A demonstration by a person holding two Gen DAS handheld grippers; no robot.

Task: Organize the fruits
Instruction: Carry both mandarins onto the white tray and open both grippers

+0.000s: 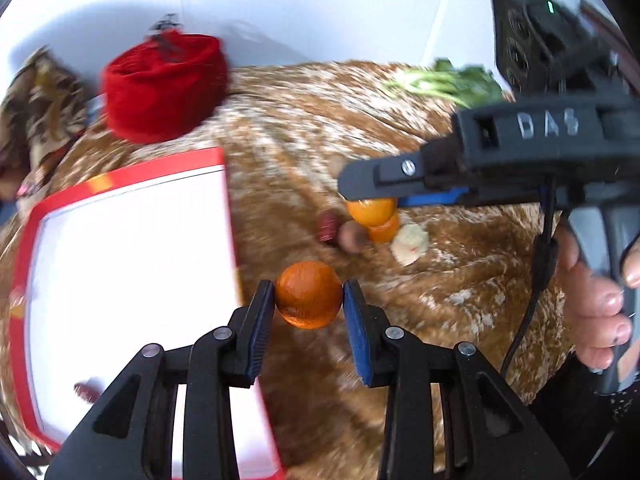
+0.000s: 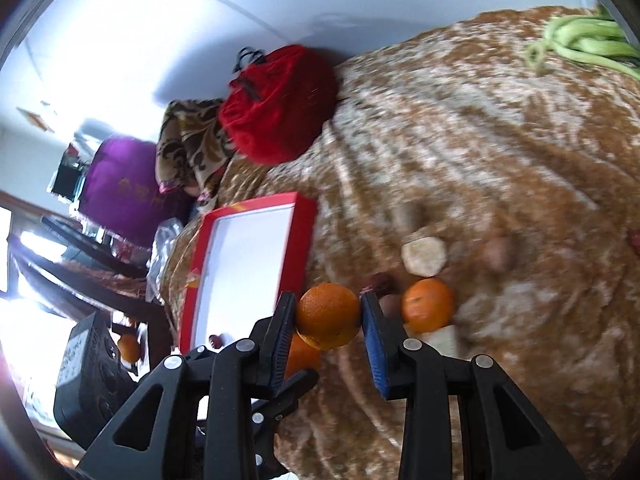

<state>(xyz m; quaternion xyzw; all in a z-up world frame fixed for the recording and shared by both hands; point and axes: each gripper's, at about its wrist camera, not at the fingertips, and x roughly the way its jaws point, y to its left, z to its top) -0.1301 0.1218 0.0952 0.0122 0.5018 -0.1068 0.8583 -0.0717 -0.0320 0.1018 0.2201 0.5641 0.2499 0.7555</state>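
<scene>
Mid-carry — left gripper point(image 1: 308, 300) clenched on orange point(image 1: 308, 295), right gripper point(image 2: 328, 318) on another orange point(image 2: 328, 316) — next, over into tray point(image 1: 132, 236), then release.

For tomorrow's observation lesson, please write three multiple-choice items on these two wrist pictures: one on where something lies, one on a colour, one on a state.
1. Where does the small dark red fruit lie?
A. inside the red-rimmed box
B. on the red bag
C. among the green stalks

2. What colour is the inside of the red-rimmed box?
A. black
B. white
C. green

3. What are the left tongs doing?
A. standing wide open over nothing
B. clamping an orange
C. gripping the box rim

Answers:
1. A: it sits on the box's floor near one corner, apart from the red bag and green stalks.
2. B: the floor is plain white inside a red border.
3. B: both pads press the sides of an orange, just as the right tongs clamp a second orange.
</scene>
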